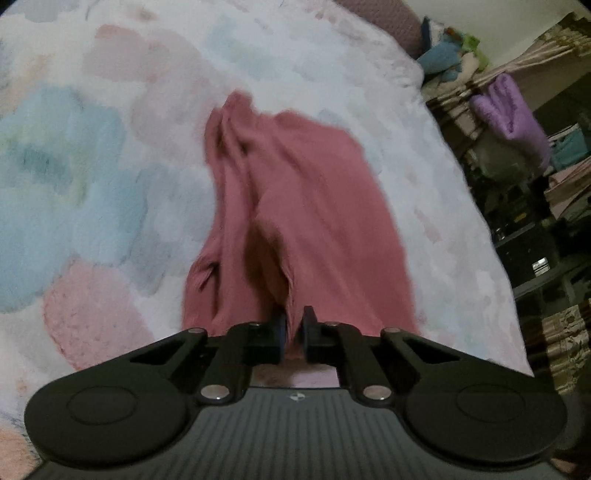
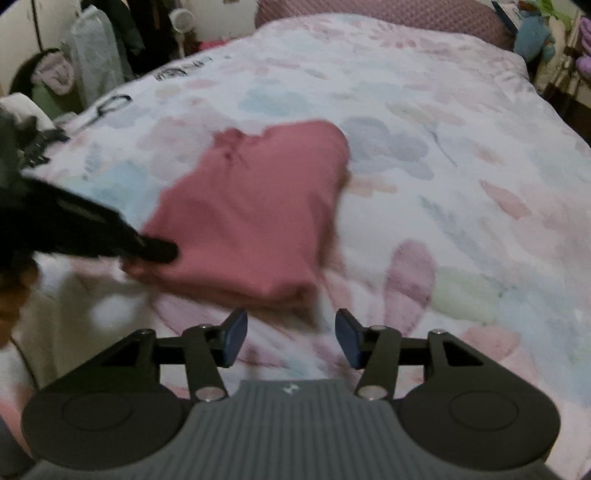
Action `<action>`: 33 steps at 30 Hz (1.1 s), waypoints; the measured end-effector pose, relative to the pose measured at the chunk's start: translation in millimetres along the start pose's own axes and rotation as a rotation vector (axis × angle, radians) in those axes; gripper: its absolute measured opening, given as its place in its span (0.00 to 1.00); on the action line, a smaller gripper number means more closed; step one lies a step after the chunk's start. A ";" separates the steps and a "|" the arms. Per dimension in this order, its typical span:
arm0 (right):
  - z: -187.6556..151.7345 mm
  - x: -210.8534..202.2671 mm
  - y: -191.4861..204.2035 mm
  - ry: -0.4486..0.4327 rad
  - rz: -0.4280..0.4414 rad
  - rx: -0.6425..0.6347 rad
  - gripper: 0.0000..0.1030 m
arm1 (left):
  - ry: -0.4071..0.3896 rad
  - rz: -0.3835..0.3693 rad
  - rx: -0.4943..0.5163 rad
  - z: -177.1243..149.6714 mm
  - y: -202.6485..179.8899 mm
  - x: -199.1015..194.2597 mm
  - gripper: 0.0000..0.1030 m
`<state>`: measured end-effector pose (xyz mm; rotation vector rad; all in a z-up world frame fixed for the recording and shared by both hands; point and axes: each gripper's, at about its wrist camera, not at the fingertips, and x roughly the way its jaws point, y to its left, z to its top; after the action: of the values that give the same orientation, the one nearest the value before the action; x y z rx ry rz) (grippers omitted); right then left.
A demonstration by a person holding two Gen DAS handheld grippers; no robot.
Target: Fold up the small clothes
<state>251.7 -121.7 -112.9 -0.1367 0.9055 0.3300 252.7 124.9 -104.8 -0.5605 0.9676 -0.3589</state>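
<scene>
A: Bed (image 2: 443, 155) fills both views, floral cover in pastel pink, blue and green. Shelves (image 1: 535, 177) with a purple towel (image 1: 513, 110) on the left cam's right edge.

B: Garment?

A: Pink shirt (image 2: 251, 206), lying on the cover, folded roughly in half in the right view, collar end at the far side. Blurry, motion smear.

B: Left tongs?

A: Left gripper (image 1: 293, 332) is clamped on the shirt's near edge, cloth runs up between the pads, folds bunch away from it. In the right view it comes in from the left side and meets the shirt's left lower corner (image 2: 159, 253).

B: Right tongs?

A: Right gripper (image 2: 291, 339) is spread wide, nothing between the pads. Shirt's near fold lies just beyond the fingertips, apart from them.

B: Anything else in the room?

A: Clothes hang (image 2: 110, 40) at far left behind the bed. Blue plush toy (image 2: 532, 37) by the far right corner. Maroon headboard (image 2: 369, 11) across the top. Black-print cloth (image 2: 173, 72) on the bed's far left edge, print unreadable.
</scene>
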 end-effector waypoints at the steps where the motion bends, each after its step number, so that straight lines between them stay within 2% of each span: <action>1: -0.2 3.2 -1.9 0.005 -0.003 0.006 0.48 | -0.019 -0.004 0.009 2.7 -5.5 -6.9 0.07; 7: 12.0 19.2 4.0 -0.007 -0.007 -0.021 0.47 | -0.118 0.038 0.130 23.6 -40.3 -56.0 0.05; 9: 17.0 22.4 6.8 -0.010 -0.007 -0.022 0.37 | -0.101 0.079 0.138 21.3 -33.3 -55.3 0.05; 10: 18.5 24.1 6.5 -0.006 -0.006 -0.013 0.17 | -0.078 0.104 0.119 18.2 -24.6 -49.0 0.05; 11: 19.6 25.5 5.9 0.001 -0.003 -0.007 0.03 | -0.043 0.122 0.088 13.6 -12.0 -39.6 0.05; 14: 15.1 27.9 1.2 0.026 0.011 0.013 0.02 | 0.033 0.188 0.059 -3.0 13.6 -9.5 0.05; 15: 12.4 29.3 0.0 0.040 0.013 0.016 0.02 | 0.043 0.182 0.051 -9.3 19.2 -2.9 0.05; 22: 4.7 33.0 2.2 0.071 0.018 -0.004 0.01 | 0.041 0.197 0.051 -14.3 19.4 -3.7 0.07; 25: 3.6 31.5 2.2 0.079 0.025 -0.011 0.01 | 0.051 0.205 0.039 -17.2 20.2 -7.3 0.12; 29: 1.1 27.8 -0.5 0.092 0.036 -0.009 0.00 | 0.068 0.213 0.044 -16.5 25.7 -14.6 0.24; 33: -5.3 21.6 -8.0 0.118 0.048 0.014 0.00 | 0.084 0.240 0.065 -16.3 19.1 -23.6 0.29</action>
<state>262.7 -125.7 -133.4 -0.1228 1.0289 0.3629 227.2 147.9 -107.6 -0.3676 1.0875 -0.1989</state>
